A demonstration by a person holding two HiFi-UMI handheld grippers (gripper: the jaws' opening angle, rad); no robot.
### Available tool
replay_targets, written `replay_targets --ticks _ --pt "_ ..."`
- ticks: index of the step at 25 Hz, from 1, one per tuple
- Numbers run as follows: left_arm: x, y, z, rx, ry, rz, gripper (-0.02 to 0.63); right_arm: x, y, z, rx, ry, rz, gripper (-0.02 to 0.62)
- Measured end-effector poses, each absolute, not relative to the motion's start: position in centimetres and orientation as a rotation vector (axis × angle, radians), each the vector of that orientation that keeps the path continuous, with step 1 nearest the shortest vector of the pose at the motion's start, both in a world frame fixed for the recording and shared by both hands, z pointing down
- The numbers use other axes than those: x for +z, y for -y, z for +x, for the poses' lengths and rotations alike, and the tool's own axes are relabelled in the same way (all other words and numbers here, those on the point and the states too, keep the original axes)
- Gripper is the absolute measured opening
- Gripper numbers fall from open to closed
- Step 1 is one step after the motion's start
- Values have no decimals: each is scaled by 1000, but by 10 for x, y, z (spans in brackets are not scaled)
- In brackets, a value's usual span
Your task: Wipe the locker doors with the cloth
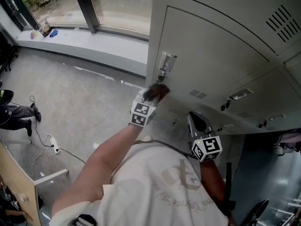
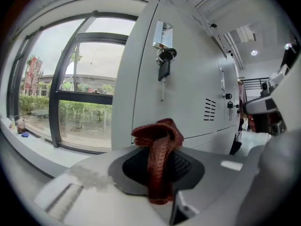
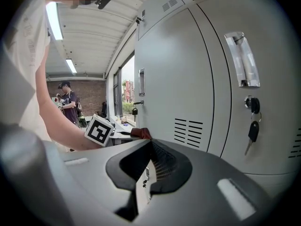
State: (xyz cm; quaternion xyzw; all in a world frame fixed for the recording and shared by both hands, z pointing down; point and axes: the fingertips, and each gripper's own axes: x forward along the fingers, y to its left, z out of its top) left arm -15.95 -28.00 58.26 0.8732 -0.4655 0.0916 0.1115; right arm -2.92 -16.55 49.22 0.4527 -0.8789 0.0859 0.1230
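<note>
pinches the reddish-brown cloth [image 2: 159,149] in the left gripper's [image 1: 154,95] fingers, up by the locker door [image 1: 211,55] just under its hanging key [image 2: 163,70], right gripper's [image 3: 149,142] fingers pressed together and empty; seems early on, with most door faces probably left to wipe.

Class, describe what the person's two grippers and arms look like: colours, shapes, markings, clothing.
Both the left gripper and right gripper have smooth pale grey bodies with dark mesh-textured pads. Each carries a white cube printed with black square markers. The person wears a pale short-sleeved T-shirt with a faint print.
</note>
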Motion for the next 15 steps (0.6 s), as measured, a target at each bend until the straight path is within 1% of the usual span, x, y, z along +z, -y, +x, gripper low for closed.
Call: replay_targets --ticks 7,12,15 --pt "562 286 -200 260 1493 2605 83 495 164 -39 248 2550 1324 8" --pt "523 288 -218 168 1585 2658 83 496 163 -46 253 2548 1319 8" --pt "516 288 -222 131 1582 2669 82 497 163 -52 262 2541 1329 8"
